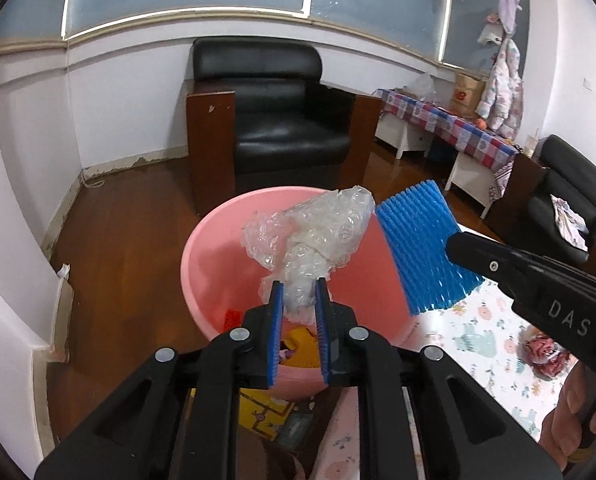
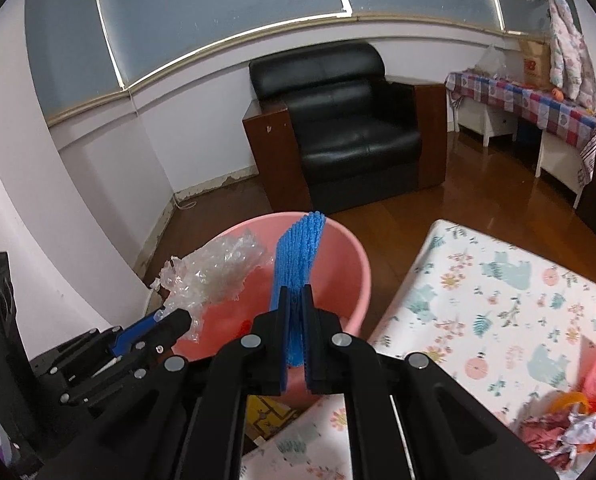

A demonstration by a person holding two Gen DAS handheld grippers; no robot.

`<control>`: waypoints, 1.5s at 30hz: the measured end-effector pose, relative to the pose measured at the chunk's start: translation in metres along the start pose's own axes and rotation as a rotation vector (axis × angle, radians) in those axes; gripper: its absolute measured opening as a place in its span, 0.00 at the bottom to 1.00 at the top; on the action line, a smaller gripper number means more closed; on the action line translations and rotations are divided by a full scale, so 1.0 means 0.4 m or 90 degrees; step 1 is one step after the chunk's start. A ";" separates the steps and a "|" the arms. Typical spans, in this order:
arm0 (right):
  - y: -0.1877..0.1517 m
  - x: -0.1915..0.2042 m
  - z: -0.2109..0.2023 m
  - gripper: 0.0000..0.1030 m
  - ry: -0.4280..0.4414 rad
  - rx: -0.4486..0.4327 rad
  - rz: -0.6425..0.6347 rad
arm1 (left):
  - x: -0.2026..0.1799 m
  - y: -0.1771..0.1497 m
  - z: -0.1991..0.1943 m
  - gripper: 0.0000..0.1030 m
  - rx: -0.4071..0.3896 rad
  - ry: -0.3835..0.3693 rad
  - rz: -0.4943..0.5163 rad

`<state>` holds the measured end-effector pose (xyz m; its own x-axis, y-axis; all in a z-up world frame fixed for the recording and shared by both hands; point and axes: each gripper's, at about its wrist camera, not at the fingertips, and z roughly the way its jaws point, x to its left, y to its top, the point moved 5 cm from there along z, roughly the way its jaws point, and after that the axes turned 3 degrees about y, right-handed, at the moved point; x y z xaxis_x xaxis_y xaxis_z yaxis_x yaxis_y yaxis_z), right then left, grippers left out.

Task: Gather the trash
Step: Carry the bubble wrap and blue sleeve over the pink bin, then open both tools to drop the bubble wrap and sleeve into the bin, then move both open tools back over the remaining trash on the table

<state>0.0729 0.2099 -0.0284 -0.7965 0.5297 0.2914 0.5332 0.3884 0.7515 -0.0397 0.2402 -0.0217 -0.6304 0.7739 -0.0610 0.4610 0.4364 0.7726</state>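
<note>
While both hands hover over the pink basin (image 1: 217, 256), the left gripper (image 1: 299, 286) has its fingers clamped on crumpled bubble wrap (image 1: 318, 232), and the right gripper (image 2: 295, 292) pinches a blue foam net sleeve (image 2: 298, 248).
</note>
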 end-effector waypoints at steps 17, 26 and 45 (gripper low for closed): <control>-0.008 0.023 0.150 0.05 0.001 0.055 0.002 | 0.082 0.003 0.100 0.17 0.044 0.023 -0.042; -0.008 0.016 0.168 0.08 -0.004 0.055 0.005 | 0.069 0.005 0.102 0.34 0.042 0.012 -0.035; -0.040 -0.021 0.033 0.34 -0.018 0.020 0.000 | 0.028 0.019 0.037 0.36 0.009 -0.038 -0.024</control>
<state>0.0746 0.2092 -0.0507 -0.7885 0.5505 0.2743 0.5421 0.4113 0.7328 -0.0341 0.2589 -0.0256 -0.6095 0.7824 -0.1276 0.4466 0.4719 0.7602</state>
